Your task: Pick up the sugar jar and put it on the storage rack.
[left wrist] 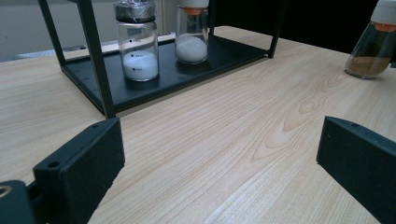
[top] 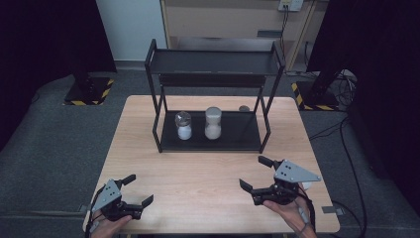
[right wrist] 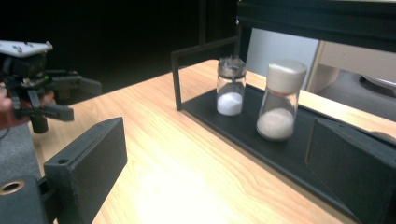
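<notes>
Both claws are sitting low at the near edge of the counter (top: 208,198), nothing in either one. The left claw (top: 132,191) is by the near left corner with its jaws spread wide, just bare wood between them. The right claw (top: 256,173) is toward the near right corner, also gaping wide and empty.

Closest things to them are the jars. There's a black two-tier rack (top: 213,141) standing at the middle of the far edge, and on its bottom tray are two glass jars, upright and apart from each other. The silver-capped jar (top: 183,125) is on the left part of the tray, roughly a third full of white powder. The pale-capped jar (top: 213,123) stands just right of it near the tray's middle, with a slightly grainier white fill. Both are well apart from the claws.

In the left gripper view there's also a brown spice bottle (left wrist: 373,46) with a white cap over an orange collar, standing on the counter over by the right edge of that view. It looks tilted there, though that may be the lens.

The rack's top shelf (top: 213,62) looks bare from above.
</notes>
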